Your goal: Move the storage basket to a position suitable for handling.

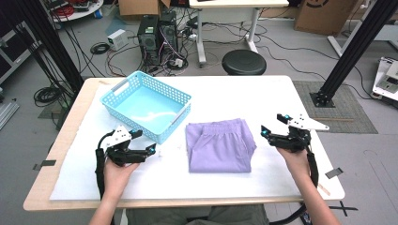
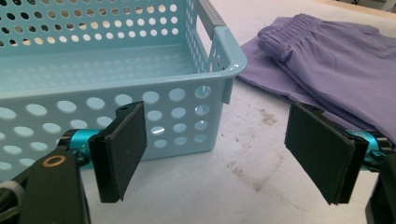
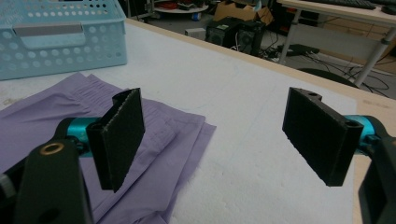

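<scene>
Both jaws stood wide & empty, left gripper (image 1: 141,142) by the blue basket (image 1: 123,104), right gripper (image 1: 273,126) beside the folded purple shorts (image 1: 219,144) lying mid-table, so a one-layer pinch would prob. unfold them en route to basket.

A light wooden table (image 1: 70,123) carries a white cloth cover (image 1: 244,93). On it, far left, sits a perforated pale-blue plastic basket (image 1: 146,106); just right, nearer, lie folded lilac fabric shorts (image 1: 218,146).
</scene>
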